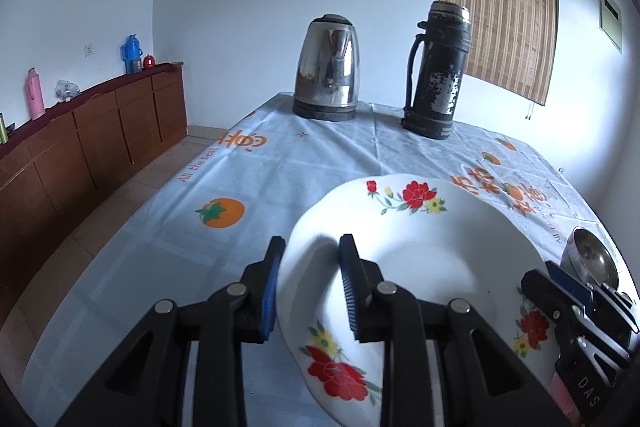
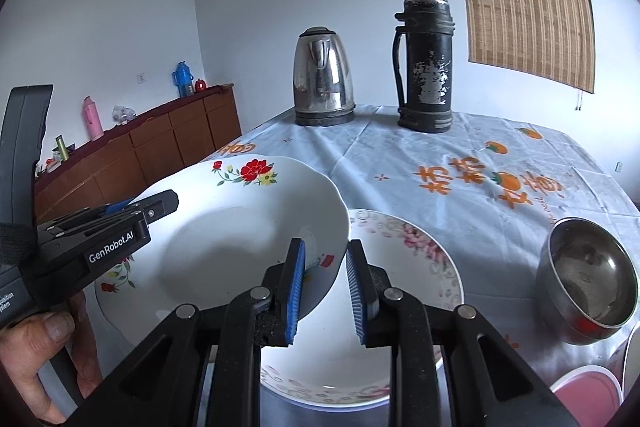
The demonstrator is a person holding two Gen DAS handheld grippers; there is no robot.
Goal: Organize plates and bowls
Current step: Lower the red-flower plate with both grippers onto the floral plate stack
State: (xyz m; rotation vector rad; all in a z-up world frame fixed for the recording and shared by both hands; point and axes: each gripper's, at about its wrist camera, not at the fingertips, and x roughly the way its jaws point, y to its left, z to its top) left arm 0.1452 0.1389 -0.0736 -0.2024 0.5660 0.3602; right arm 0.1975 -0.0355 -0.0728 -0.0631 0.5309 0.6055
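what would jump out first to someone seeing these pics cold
Probably the white plate with red flowers, held up tilted over the table, its rim between the fingers of both the left gripper and the right gripper. Under it lies a pink-flowered plate, with a steel bowl to the right. At the far end stand a steel kettle and a worn black flask.
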